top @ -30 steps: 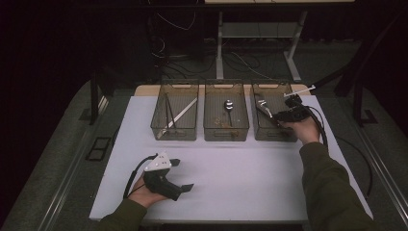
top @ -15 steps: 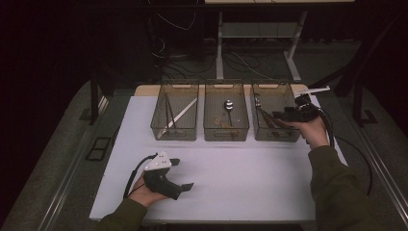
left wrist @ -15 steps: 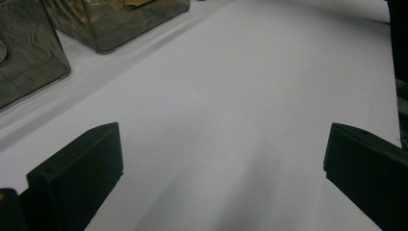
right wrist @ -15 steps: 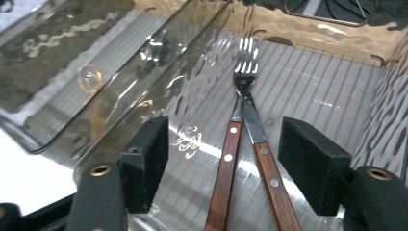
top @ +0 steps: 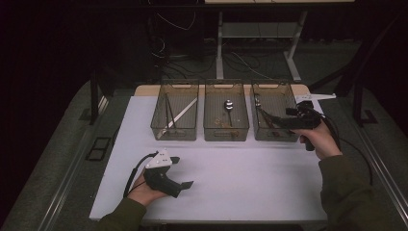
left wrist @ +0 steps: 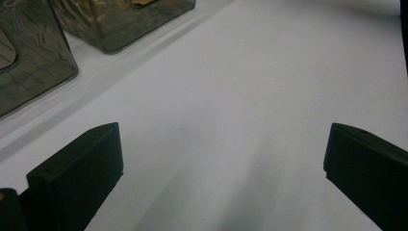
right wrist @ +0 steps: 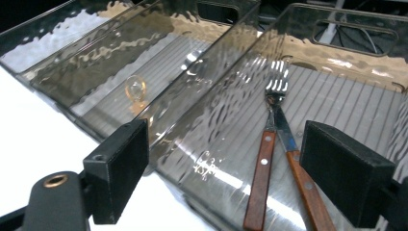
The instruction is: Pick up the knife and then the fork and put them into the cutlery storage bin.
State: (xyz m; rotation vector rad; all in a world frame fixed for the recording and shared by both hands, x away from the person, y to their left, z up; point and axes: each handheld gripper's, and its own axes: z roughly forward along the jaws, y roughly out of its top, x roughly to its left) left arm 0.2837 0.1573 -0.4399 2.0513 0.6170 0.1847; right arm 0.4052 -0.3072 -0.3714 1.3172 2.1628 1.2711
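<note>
Smoky transparent plastic forms three bins that stand in a row at the far side of the white table (top: 240,178). In the right bin (top: 288,103) lie two forks (right wrist: 272,159) with brown wooden handles, side by side and touching; their steel tines point to the far wall of the bin. The right gripper (top: 275,123) hovers at the near right corner of this bin, its tips over the bin. Its jaws have just been opening and now stand wide apart, with nothing between them; in the right gripper view the forks lie below, in the gap between the two black pads. The middle bin (top: 226,132) holds a spoon (top: 228,107), and the left bin (top: 174,132) holds long thin utensils that lean on its walls; I cannot tell what kind. The left gripper (top: 182,173) rests low on the near left part of the table, well apart from the bins. Its jaws are spread wide and empty over the bare white surface.
</note>
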